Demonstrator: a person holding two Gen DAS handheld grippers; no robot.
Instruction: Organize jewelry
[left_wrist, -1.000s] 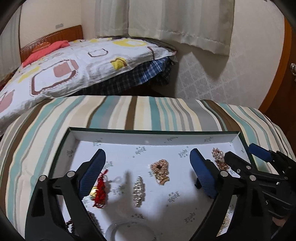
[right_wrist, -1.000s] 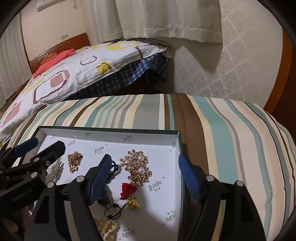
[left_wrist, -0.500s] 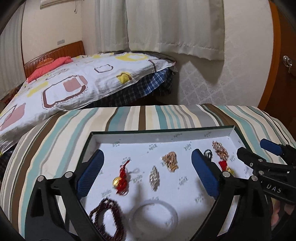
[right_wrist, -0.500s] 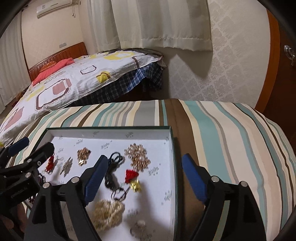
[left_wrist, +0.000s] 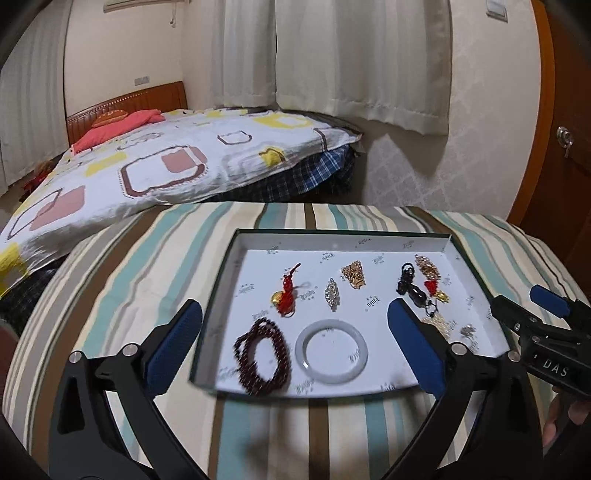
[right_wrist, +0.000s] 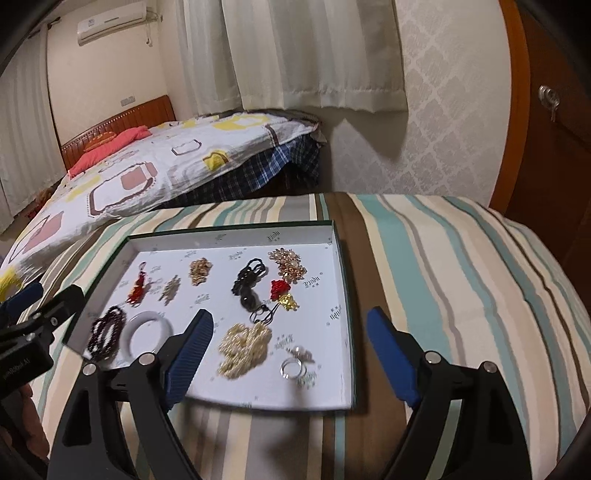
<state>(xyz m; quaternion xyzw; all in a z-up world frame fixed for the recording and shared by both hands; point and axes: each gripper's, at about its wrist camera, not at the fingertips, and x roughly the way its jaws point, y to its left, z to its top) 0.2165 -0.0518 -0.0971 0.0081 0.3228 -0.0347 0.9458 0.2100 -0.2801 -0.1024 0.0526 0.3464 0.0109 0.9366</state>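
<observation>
A shallow white-lined box (left_wrist: 343, 240) (right_wrist: 343, 332) lies on a striped cloth. In it are a dark red bead bracelet (left_wrist: 263, 356) (right_wrist: 105, 332), a white bangle (left_wrist: 331, 350) (right_wrist: 146, 332), a red and gold charm (left_wrist: 284, 293), a silver brooch (left_wrist: 332, 291), a gold brooch (left_wrist: 354, 274) (right_wrist: 200, 270), a black cord piece (right_wrist: 249, 286), a pearl strand (right_wrist: 243, 349) and a ring (right_wrist: 291, 367). My left gripper (left_wrist: 293, 343) is open and empty above the box's near edge. My right gripper (right_wrist: 288, 354) is open and empty above the box's near right corner.
The striped cloth (right_wrist: 461, 277) covers a rounded surface that drops off at the sides. A bed with a patterned quilt (left_wrist: 166, 162) stands behind on the left. A curtain (left_wrist: 351, 62) and papered wall are behind, a wooden door (right_wrist: 554, 129) on the right.
Both grippers have pulled back and up from the box, so the whole box and all the jewelry now show. Both stay open and empty.
</observation>
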